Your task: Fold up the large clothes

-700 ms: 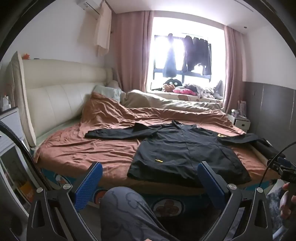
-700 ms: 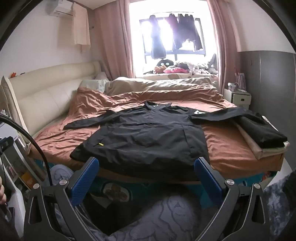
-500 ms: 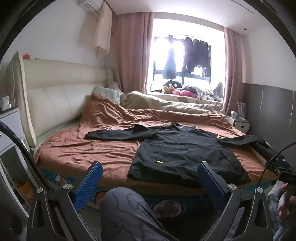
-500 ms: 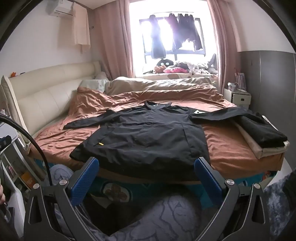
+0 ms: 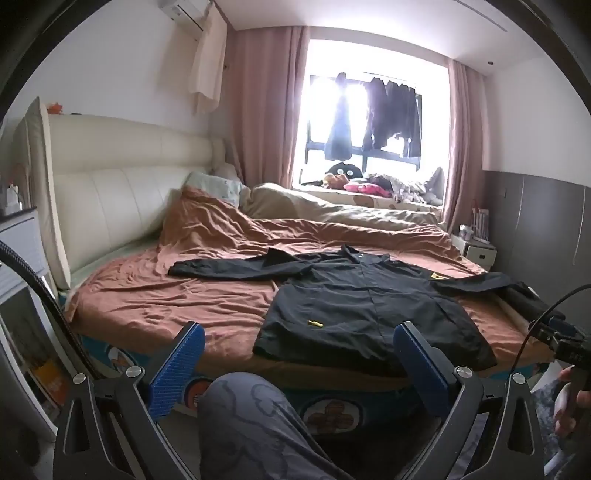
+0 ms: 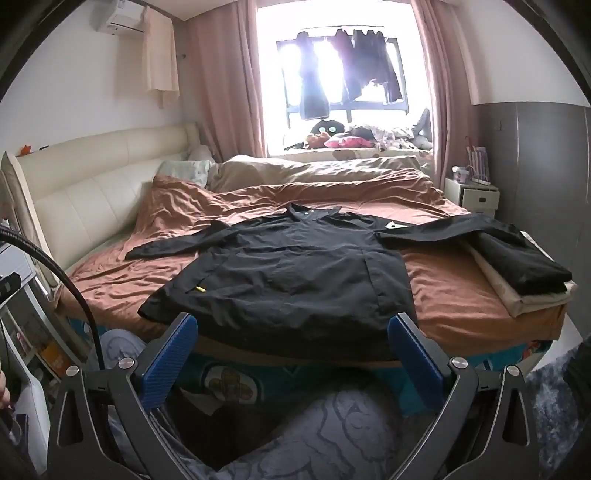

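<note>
Black jacket (image 6: 291,273) lies flat, sleeves spread, on brown bedspread (image 5: 177,295), hem at near bed edge; left gripper (image 5: 299,354) and right gripper (image 6: 291,343) both wide open, empty, short of it

You've got a bed (image 6: 461,306) with rust sheet, cream headboard (image 5: 110,192) on the left. Window (image 6: 332,74) behind it, dark clothes (image 6: 373,62) hanging there, pink curtains (image 5: 258,110) either side. AC unit (image 6: 118,18) top left. White nightstand (image 6: 476,195) at right, plush toys (image 5: 340,175) on the sill.
</note>
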Demonstrator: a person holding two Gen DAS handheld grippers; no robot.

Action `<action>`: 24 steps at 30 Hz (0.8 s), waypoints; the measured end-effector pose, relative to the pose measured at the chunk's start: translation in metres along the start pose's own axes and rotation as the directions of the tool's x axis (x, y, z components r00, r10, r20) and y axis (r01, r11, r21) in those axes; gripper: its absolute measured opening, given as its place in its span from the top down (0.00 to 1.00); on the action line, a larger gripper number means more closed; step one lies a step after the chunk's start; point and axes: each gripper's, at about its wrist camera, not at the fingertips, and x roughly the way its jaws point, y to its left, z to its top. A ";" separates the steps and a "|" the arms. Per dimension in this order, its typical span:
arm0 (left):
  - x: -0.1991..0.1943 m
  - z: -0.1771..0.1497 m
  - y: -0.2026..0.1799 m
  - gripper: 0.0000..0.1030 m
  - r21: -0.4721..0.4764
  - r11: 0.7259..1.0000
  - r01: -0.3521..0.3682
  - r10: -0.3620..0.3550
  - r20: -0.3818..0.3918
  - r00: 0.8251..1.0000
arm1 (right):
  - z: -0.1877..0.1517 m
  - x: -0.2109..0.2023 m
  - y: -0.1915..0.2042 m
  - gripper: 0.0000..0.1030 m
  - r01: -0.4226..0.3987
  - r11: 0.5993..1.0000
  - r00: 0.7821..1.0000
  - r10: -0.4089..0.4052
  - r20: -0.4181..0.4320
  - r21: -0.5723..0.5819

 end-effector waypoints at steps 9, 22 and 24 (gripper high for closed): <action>-0.001 0.001 0.001 0.00 -0.003 1.000 0.007 -0.007 0.001 1.000 | 0.000 0.002 -0.001 0.00 0.003 1.000 1.000 -0.003 -0.003 -0.006; -0.003 -0.001 -0.004 0.00 0.006 1.000 0.016 -0.016 -0.001 1.000 | -0.002 0.000 0.003 0.00 0.018 1.000 1.000 -0.018 0.010 -0.020; -0.004 -0.001 -0.004 0.00 0.004 1.000 0.015 -0.015 0.001 1.000 | -0.001 -0.001 0.003 0.00 0.020 1.000 1.000 -0.020 0.012 -0.022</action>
